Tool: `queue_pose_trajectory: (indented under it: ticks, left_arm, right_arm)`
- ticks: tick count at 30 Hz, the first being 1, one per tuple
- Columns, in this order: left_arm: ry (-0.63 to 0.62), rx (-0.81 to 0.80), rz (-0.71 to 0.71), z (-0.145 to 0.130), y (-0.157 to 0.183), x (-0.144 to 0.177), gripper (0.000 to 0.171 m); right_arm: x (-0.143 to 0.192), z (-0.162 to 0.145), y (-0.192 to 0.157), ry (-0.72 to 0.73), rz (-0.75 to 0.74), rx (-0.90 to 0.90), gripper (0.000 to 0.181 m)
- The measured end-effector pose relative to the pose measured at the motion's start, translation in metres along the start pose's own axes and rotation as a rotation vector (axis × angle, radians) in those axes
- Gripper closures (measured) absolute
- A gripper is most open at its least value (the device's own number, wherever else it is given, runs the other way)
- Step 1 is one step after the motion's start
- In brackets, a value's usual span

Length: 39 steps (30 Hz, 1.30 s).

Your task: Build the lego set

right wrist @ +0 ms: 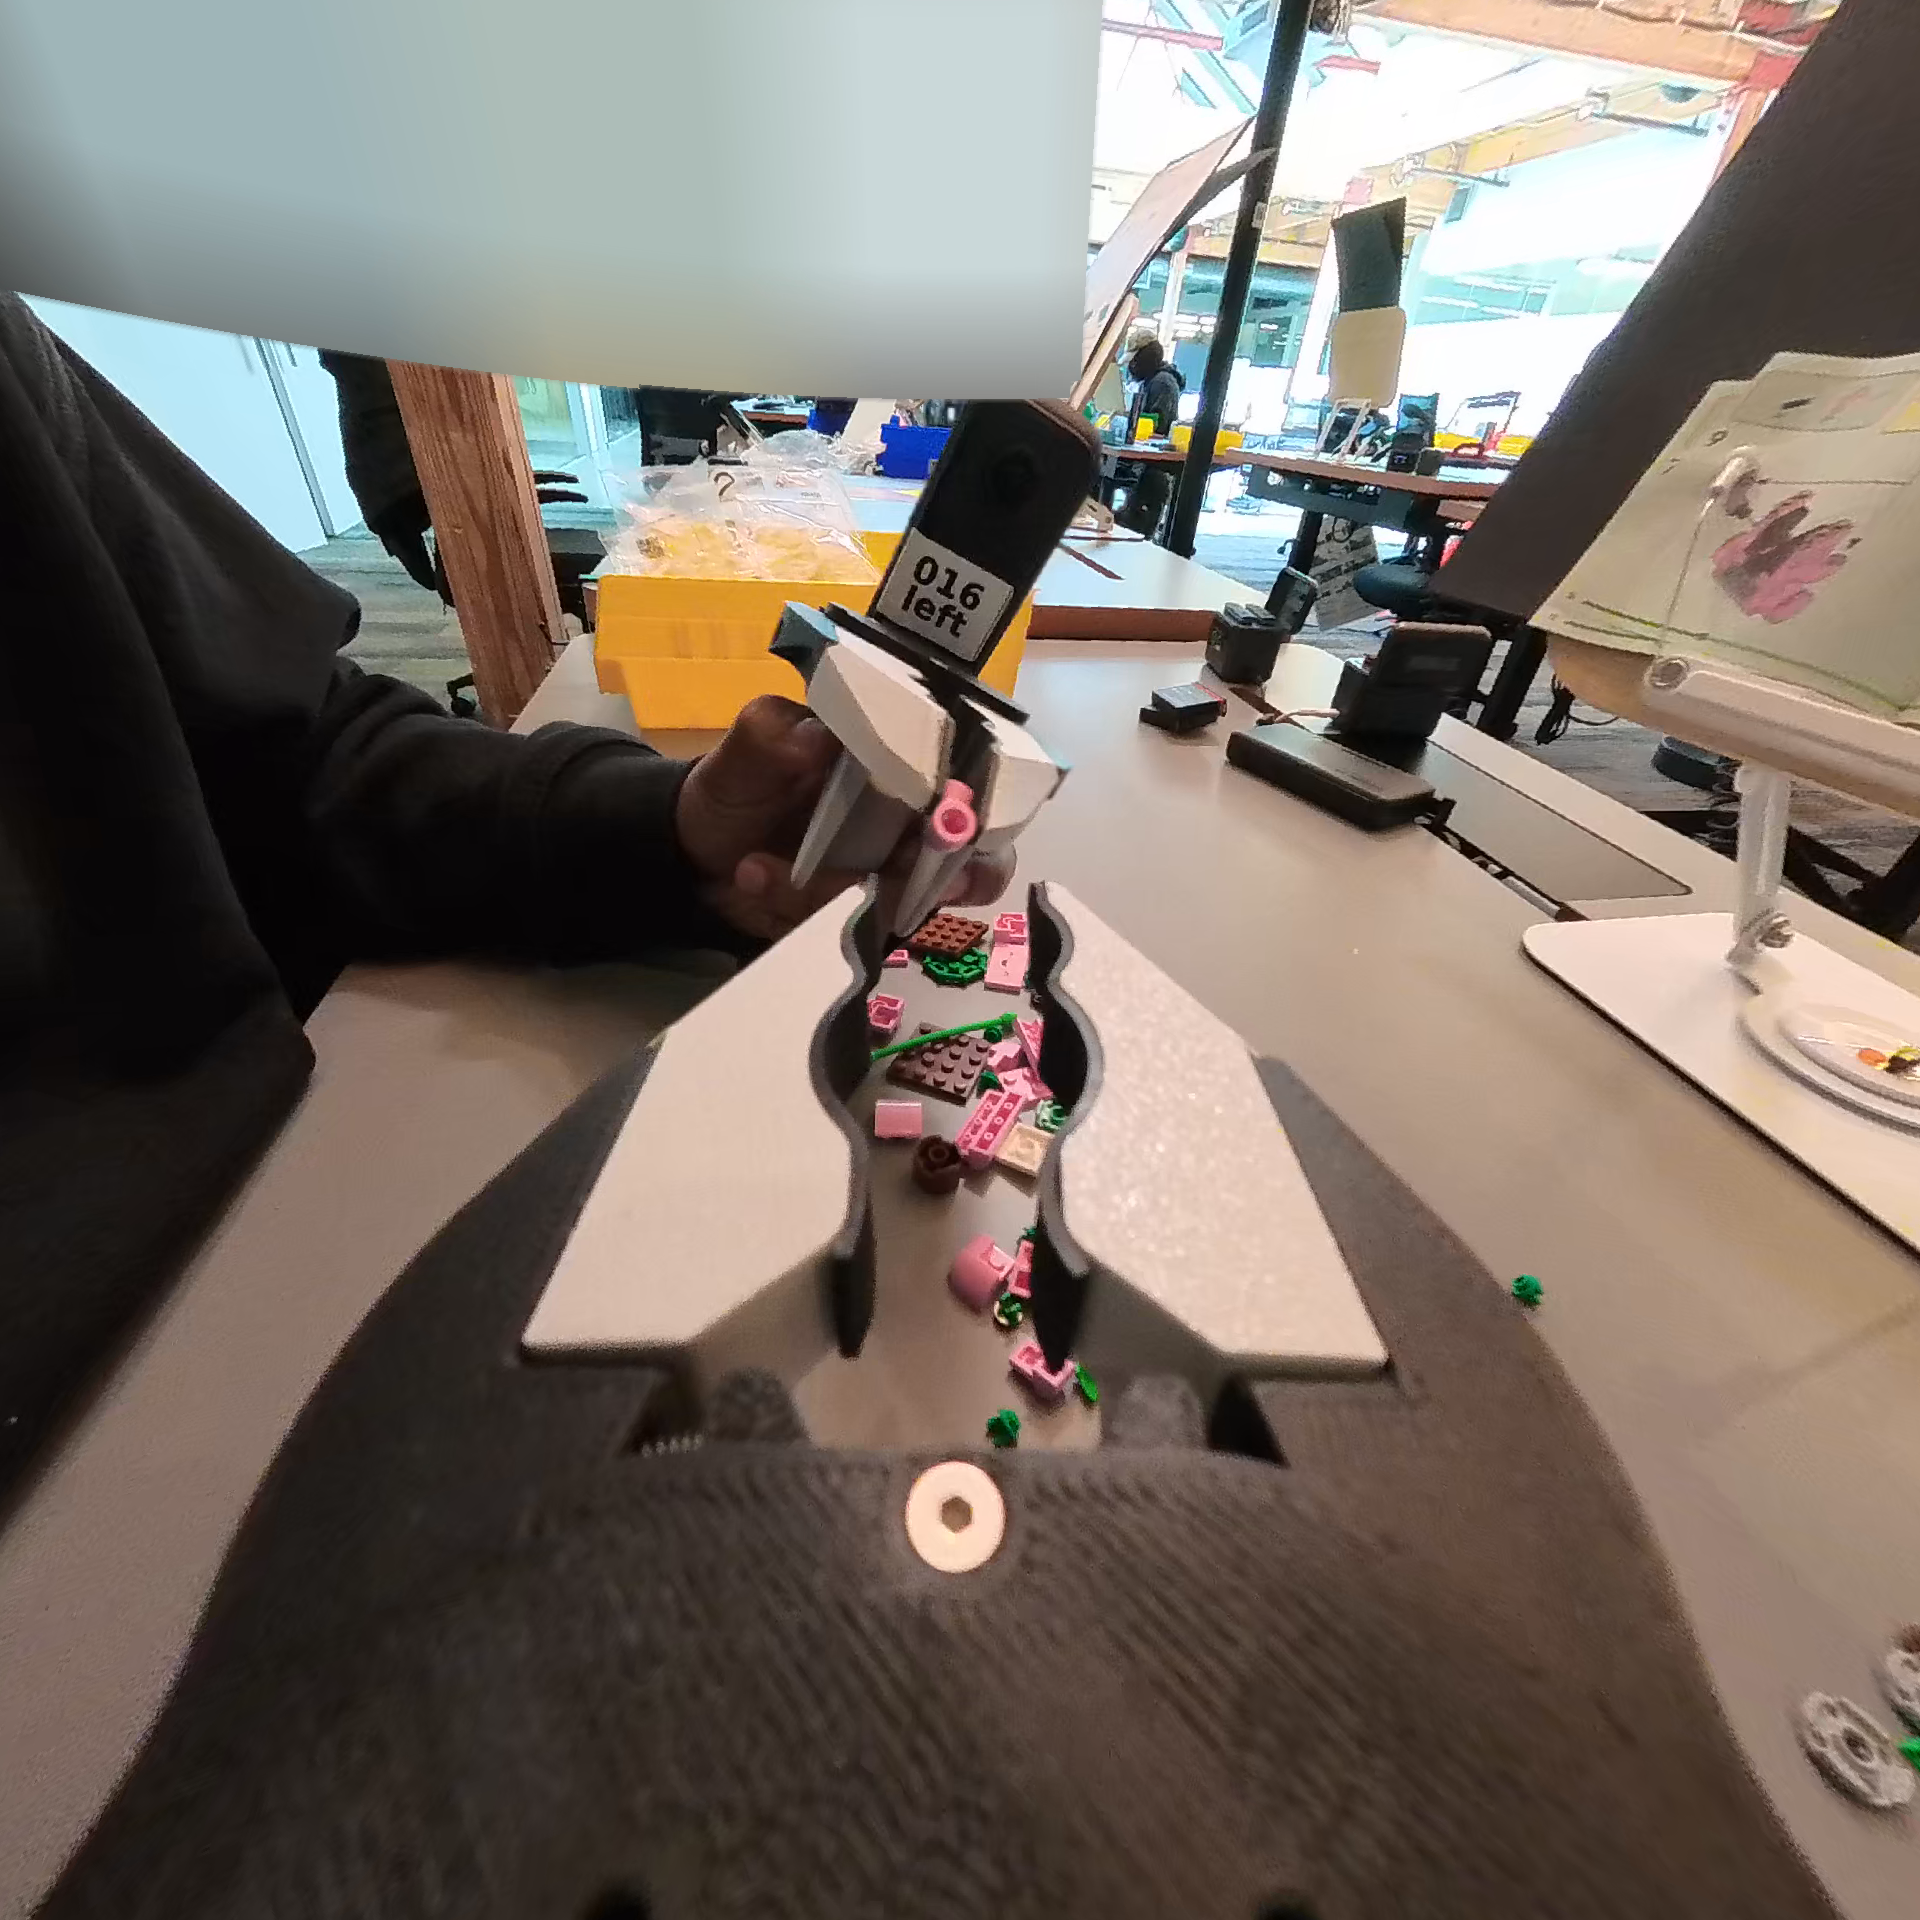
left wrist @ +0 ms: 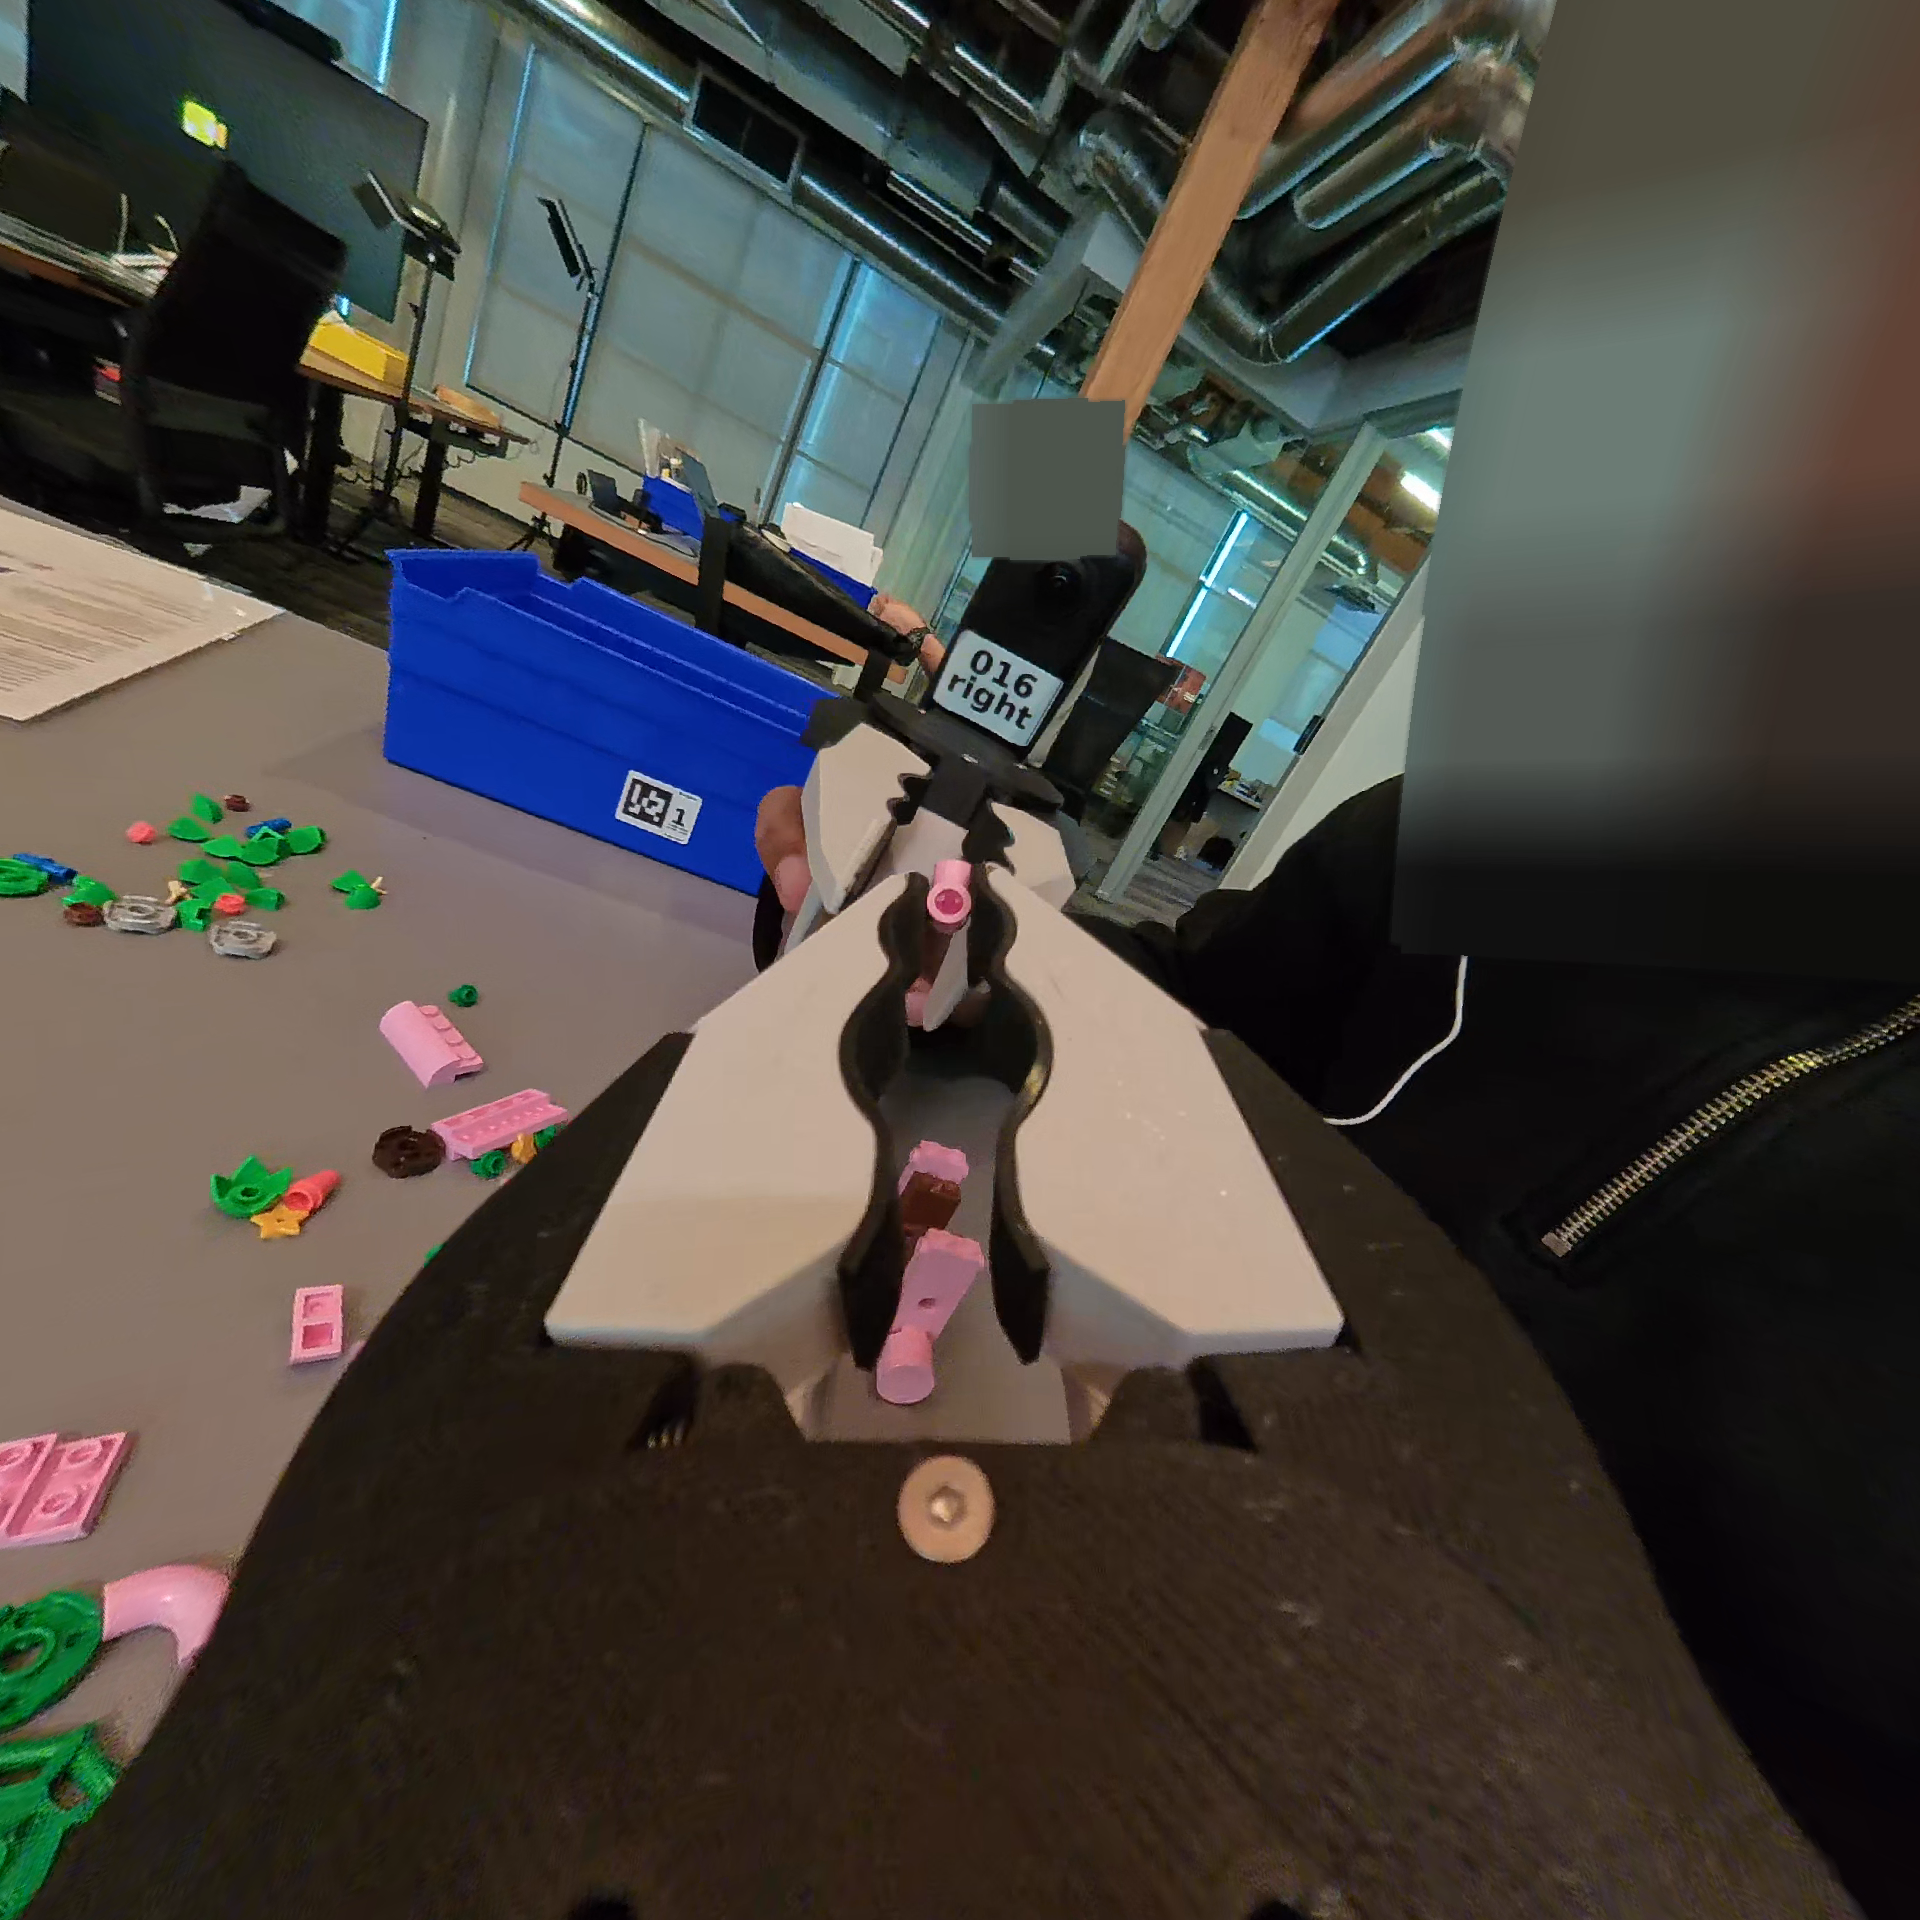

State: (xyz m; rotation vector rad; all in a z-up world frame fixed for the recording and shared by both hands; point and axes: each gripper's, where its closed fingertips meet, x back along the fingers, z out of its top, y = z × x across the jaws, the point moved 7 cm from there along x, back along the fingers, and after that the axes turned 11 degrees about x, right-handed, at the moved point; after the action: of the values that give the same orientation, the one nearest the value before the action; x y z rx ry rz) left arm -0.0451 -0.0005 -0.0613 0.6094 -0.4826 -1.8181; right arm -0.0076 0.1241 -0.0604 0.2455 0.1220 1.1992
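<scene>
My left tool [left wrist: 948, 914] clamps a slim pink-and-brown lego stem [left wrist: 945, 906] above the bench [right wrist: 1299, 987]; its long axis runs along the fingers, pink end outward. My right tool [right wrist: 951, 925] gapes empty.

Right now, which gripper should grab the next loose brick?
Right. The right gripper is open and empty, facing the loose bricks; the left gripper is shut on the pink-and-brown assembly.
</scene>
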Motion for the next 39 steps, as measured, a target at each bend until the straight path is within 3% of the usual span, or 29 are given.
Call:
queue_pose_trajectory:
  ticks: [13, 20, 26, 30, 39]
  left_arm:
    - [-0.05, 0.174, -0.065, -0.005, -0.008, -0.002, 0.165]
    - [-0.11, 0.294, -0.07, -0.012, -0.017, -0.004, 0.165]
    - [-0.101, 0.3, -0.103, -0.012, -0.015, -0.005, 0.152]
    - [-0.07, 0.301, -0.126, -0.011, -0.013, -0.006, 0.163]
    - [-0.01, 0.291, -0.129, -0.007, -0.012, -0.005, 0.166]
  right_arm:
    - [0.003, 0.006, -0.006, -0.007, -0.024, 0.154, 0.157]
    - [0.0, -0.001, -0.011, -0.121, -0.06, 0.339, 0.173]
    - [0.004, 0.006, -0.009, -0.087, -0.098, 0.343, 0.174]
    - [0.003, 0.006, -0.01, -0.086, -0.098, 0.344, 0.173]
    - [0.002, 0.009, -0.012, -0.085, -0.138, 0.378, 0.174]
